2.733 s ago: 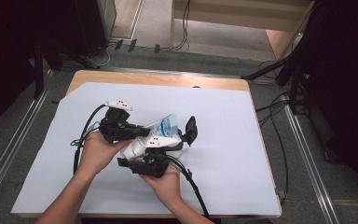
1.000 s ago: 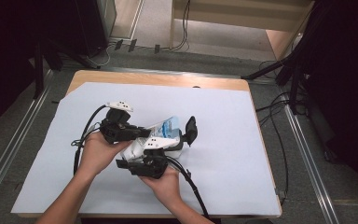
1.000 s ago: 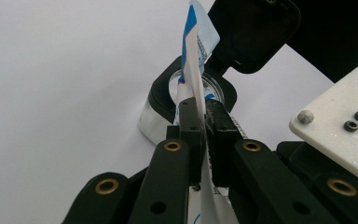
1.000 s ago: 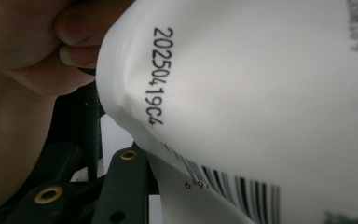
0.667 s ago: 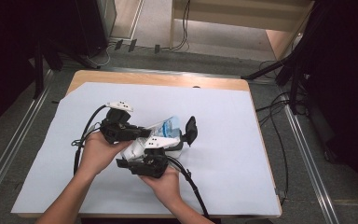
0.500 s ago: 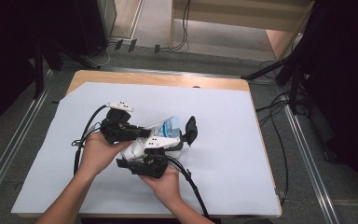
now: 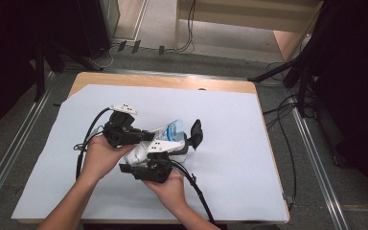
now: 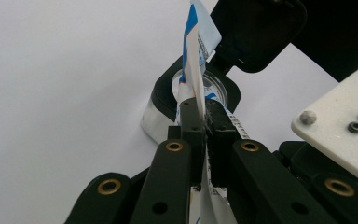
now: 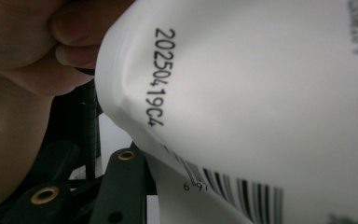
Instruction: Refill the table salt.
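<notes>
A person at a table covered by a white sheet (image 7: pixel 230 187) works two hand-held grippers over a white and blue pouch (image 7: pixel 170 130). The left gripper (image 8: pixel 204 122) has its jaws pressed tight together on the thin flat edge of the pouch (image 8: pixel 193 70), which stands on edge and rises out of the jaws' tips toward an open container (image 8: pixel 214 88) just beyond them. That container, with a black collar and a shiny metal wall, lies right past the left gripper's tips, and its black hinged lid (image 8: pixel 256 32) stands flung back above and behind the pouch's blue top. In the right gripper view the pouch's white back (image 9: pixel 261 93), printed with a date code and a barcode, bulges close across the jaws; the right gripper's jaws stand partly apart and have just been opening a little, though whether their pads press on the pouch cannot be told. The person's left hand (image 9: pixel 23 70) sits close beside that gripper, to the left in its view.
</notes>
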{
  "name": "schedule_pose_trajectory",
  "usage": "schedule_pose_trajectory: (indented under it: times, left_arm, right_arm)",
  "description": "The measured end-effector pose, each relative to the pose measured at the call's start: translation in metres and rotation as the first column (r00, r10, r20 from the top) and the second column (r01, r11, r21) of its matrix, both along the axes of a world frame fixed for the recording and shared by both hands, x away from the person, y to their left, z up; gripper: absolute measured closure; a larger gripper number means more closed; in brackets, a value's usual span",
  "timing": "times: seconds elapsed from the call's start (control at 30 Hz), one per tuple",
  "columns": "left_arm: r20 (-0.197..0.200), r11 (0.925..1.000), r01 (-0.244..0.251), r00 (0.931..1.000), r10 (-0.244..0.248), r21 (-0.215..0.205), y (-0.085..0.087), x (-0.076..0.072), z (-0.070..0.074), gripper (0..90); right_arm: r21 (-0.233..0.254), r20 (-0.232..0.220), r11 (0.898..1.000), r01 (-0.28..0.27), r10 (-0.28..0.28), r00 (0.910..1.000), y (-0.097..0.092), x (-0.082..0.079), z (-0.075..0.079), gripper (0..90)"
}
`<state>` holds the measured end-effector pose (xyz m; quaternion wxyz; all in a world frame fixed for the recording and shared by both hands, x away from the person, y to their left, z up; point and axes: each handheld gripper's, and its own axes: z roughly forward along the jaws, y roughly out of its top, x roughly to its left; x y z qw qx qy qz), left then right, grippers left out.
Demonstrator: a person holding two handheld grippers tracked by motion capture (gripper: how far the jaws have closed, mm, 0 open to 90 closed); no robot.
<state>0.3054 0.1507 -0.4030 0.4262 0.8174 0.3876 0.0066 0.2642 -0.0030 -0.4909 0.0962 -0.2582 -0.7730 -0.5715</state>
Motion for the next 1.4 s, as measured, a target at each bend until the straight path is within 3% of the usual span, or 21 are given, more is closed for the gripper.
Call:
schedule_pose_trajectory:
  times: [0.23, 0.37, 0.87, 1.1, 1.4]
  left_arm:
    - [-0.004, 1.0000, -0.007, 1.0000, 0.007, 0.001, -0.0008, 0.0003, -0.0001, 89.2]
    - [-0.005, 1.0000, -0.005, 1.0000, 0.005, 0.000, -0.0012, 0.0003, -0.0003, 89.2]
    - [0.000, 0.9999, -0.008, 1.0000, 0.008, 0.006, -0.0015, -0.0007, 0.0017, 89.1]
    - [-0.005, 0.9999, -0.015, 0.9999, 0.015, 0.000, 0.0018, -0.0005, 0.0035, 89.1]
    - [-0.012, 0.9999, -0.014, 0.9998, 0.014, -0.003, 0.0043, 0.0002, 0.0056, 89.3]
  right_arm:
    - [-0.046, 0.036, 0.999, 0.007, -0.005, 0.9993, 0.0028, -0.0009, 0.0013, 57.3]
    - [-0.054, 0.037, 0.999, 0.006, -0.004, 0.9993, 0.0029, -0.0008, 0.0012, 60.3]
    - [0.003, -0.005, 1.000, -0.009, 0.009, 0.9999, 0.0010, 0.0002, 0.0012, 64.1]
    - [0.005, -0.011, 1.000, 0.005, -0.005, 0.9999, 0.0009, -0.0008, 0.0029, 58.7]
    - [-0.008, 0.006, 1.000, 0.014, -0.014, 0.9999, -0.0003, -0.0040, 0.0042, 62.9]
